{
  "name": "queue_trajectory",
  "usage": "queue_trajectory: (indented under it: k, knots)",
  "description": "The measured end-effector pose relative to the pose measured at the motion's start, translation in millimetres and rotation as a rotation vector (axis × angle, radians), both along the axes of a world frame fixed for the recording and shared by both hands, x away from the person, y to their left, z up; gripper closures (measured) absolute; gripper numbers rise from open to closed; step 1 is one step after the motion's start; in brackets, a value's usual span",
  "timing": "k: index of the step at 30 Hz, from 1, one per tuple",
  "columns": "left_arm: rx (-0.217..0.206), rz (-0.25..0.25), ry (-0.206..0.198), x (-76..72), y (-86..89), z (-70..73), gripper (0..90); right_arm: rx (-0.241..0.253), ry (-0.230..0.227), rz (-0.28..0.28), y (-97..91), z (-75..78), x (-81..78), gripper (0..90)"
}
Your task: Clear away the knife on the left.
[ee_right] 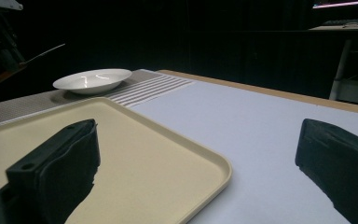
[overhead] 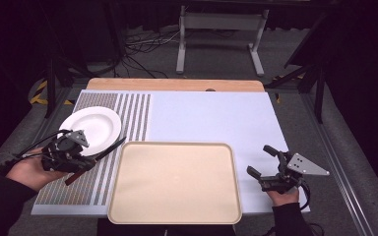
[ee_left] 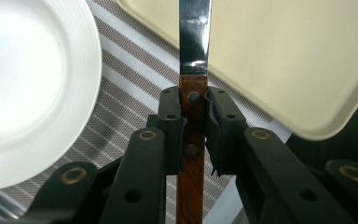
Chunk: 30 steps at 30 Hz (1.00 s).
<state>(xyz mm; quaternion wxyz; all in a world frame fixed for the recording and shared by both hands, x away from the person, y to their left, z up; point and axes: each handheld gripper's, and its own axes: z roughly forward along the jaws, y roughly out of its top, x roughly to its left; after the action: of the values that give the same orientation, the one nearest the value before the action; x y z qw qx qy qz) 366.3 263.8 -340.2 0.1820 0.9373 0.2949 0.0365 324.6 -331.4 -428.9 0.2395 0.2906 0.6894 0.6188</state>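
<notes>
Two grippers flank my beige tray.
Left gripper clamps a knife's wooden handle, seemingly just off the tray's left edge; right gripper gapes empty.

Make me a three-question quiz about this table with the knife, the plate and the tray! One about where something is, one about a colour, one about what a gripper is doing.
1. Where is the plate?
A. On the striped mat
B. On the tray
C. On the floor

2. What colour is the tray?
A. Blue
B. Beige
C. Black

3. What is the left gripper doing?
A. Standing open with nothing in it
B. Holding the plate
C. Holding a knife by its wooden handle

Answers:
1. A, the white plate sits on the striped mat, left of the tray.
2. B, the tray is a pale beige all over.
3. C, its jaws are clamped on the brown handle of the knife, the shiny blade pointing over the tray.
</notes>
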Motion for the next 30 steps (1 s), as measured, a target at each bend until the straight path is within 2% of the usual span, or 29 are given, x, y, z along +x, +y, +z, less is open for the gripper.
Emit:
queue_trajectory:
  k: [3, 5, 7, 8, 11, 20, 23, 27, 30]
  knots:
    - [-0.038, 0.017, 0.023, -0.7, -5.4, -0.2, 77.7, 0.003, 0.002, -0.004, -0.2, -0.1, 0.0, 0.5]
    - [-0.043, 0.015, 0.017, 0.7, -6.2, 0.0, 77.8, -0.001, 0.000, -0.002, -0.3, -0.1, 0.1, 0.5]
    - [-0.065, 0.075, 0.058, 1.9, -10.5, -1.4, 77.7, 0.003, 0.000, -0.002, 0.0, -0.1, 0.0, 0.5]
    - [-0.064, 0.098, 0.070, 4.1, -11.5, -1.9, 77.8, 0.003, 0.000, -0.002, -0.1, -0.1, 0.0, 0.5]
    - [-0.071, 0.149, 0.108, 6.1, -16.0, -5.3, 77.8, 0.004, -0.002, -0.002, -0.5, 0.1, -0.3, 0.5]
    - [-0.086, 0.181, 0.129, 8.6, -33.6, -9.2, 77.7, 0.007, 0.002, 0.000, -0.7, 0.1, -0.2, 0.5]
    - [-0.093, 0.196, 0.148, 9.8, -40.3, -8.3, 77.7, 0.005, 0.001, 0.000, -1.1, 0.3, -0.6, 0.5]
    - [-0.089, 0.195, 0.149, 10.3, -49.5, -8.3, 77.7, 0.005, 0.000, 0.000, -1.6, 0.4, -0.6, 0.5]
    - [-0.094, 0.193, 0.165, 10.1, -54.5, -10.3, 77.7, 0.006, 0.001, 0.002, -1.6, 0.3, -0.6, 0.5]
